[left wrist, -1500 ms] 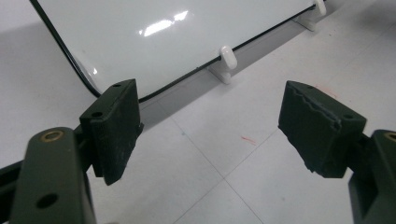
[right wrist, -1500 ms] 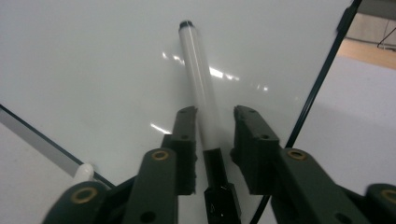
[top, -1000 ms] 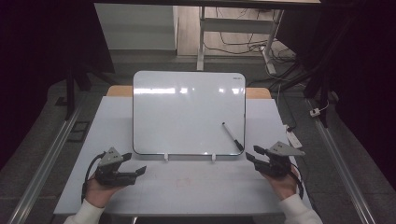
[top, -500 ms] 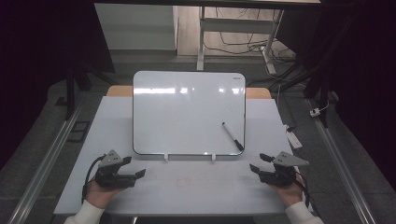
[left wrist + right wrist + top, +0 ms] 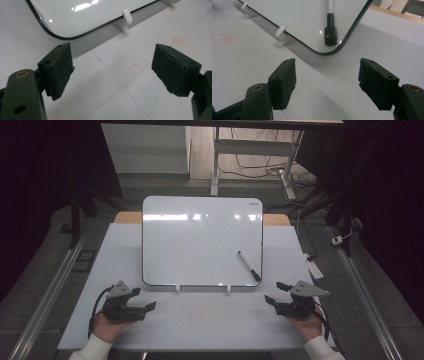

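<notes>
A blank whiteboard (image 5: 200, 240) lies tilted on the white table (image 5: 200, 320), held by two small white clips (image 5: 177, 287). A marker with a black cap (image 5: 248, 266) rests on the board's lower right part. My left gripper (image 5: 150, 306) sits on the table at the front left, open and empty; in its own view the left gripper (image 5: 112, 72) points at the board's near left corner (image 5: 62, 37). My right gripper (image 5: 272, 292) sits at the front right, open and empty. In its view the right gripper (image 5: 327, 80) faces the marker's cap (image 5: 330, 32) and the board's near right corner.
Faint red smudges (image 5: 197, 314) mark the table between the grippers. A wooden edge (image 5: 275, 219) shows behind the board. Table legs and cables (image 5: 255, 165) lie on the floor beyond. A power strip (image 5: 315, 268) sits off the table's right side.
My right gripper has drawn back toward the table's front edge, away from the board's corner. The left gripper has shifted slightly toward the front too.
</notes>
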Demonstrator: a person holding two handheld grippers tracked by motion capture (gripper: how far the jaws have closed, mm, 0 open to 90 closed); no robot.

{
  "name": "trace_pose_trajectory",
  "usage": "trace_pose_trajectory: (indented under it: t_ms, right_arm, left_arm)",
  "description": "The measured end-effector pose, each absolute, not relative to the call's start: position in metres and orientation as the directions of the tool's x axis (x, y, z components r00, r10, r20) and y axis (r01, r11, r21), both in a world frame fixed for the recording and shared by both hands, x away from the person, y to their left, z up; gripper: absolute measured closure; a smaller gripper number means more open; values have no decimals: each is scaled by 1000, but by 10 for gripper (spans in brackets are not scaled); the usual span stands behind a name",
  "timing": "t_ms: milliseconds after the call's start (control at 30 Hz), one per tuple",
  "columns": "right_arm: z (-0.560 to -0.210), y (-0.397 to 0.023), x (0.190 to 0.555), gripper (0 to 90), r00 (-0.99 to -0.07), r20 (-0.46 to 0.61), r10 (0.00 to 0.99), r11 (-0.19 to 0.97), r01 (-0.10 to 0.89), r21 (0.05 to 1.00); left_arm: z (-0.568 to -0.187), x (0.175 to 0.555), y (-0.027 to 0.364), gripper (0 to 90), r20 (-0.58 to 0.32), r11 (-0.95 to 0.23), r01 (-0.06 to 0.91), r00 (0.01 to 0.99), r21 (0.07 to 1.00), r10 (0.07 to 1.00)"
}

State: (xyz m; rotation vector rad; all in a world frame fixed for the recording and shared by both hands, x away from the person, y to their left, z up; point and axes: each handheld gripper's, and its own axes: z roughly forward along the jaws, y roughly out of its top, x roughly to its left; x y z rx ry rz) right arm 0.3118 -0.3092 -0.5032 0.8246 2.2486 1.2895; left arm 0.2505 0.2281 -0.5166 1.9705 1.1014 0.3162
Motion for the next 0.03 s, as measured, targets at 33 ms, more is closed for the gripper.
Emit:
trace_pose_trajectory:
  t_ms: [33]
  right_arm:
    - [-503,-309,312,298,-734,-65,676,392,284,875]
  left_arm:
    - [-517,250,228,174,-168,-266,584,582,767,795]
